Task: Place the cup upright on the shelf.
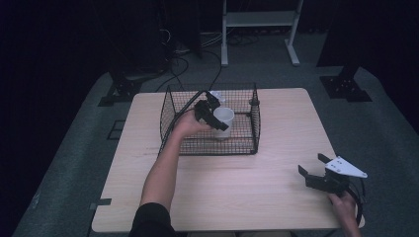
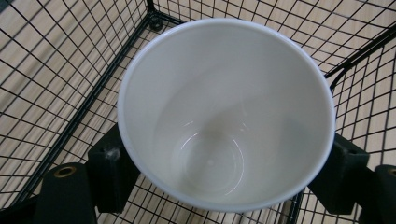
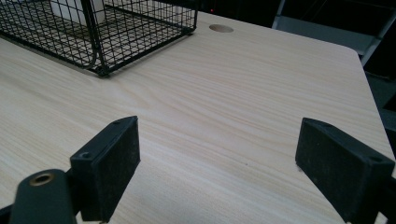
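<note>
Wooden surface (image 1: 237, 187) carries a wire basket (image 1: 170, 106); inside, the left hand-held gripper (image 1: 216, 122) clamps a cup (image 2: 224, 112), seemingly empty up close. Right hand-held gripper (image 3: 217, 168) hovers released.

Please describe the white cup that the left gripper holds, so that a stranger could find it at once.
On the pale wooden table stands a black wire basket, toward the far side. Inside it, the left gripper clamps a plain white cup. Unlike the smaller white thing behind it, this cup sits between black jaws, open and empty.
</note>
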A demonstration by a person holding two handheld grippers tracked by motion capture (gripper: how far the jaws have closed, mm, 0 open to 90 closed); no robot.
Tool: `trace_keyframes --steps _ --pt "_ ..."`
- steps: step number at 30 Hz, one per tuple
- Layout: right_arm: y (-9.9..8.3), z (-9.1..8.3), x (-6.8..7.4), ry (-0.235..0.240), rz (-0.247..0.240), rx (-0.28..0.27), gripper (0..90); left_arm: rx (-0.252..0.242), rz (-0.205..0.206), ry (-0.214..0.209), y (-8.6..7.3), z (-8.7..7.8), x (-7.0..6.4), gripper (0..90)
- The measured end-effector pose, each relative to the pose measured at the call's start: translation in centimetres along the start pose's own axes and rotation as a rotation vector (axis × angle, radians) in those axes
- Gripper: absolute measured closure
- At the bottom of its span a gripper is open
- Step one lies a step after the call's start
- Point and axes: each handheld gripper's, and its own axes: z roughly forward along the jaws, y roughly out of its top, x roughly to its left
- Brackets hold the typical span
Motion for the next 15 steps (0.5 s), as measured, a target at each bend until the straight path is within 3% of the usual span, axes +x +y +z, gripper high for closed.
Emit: trace_keyframes --steps 3,7,15 --pt "0.00 0.01 0.00 -0.001 -0.001 0.000 13.1 0.021 -0.003 -0.001 -0.17 0.42 0.15 21.4" --pt "0.01 -0.02 -0.03 0.000 0.004 -0.002 13.1 -0.021 -0.005 -0.008 -0.34 0.48 0.02 21.5" --pt "0.01 -0.03 -0.08 -0.002 0.008 -0.006 13.1 -0.018 -0.016 -0.014 -0.91 0.50 0.14 21.4"
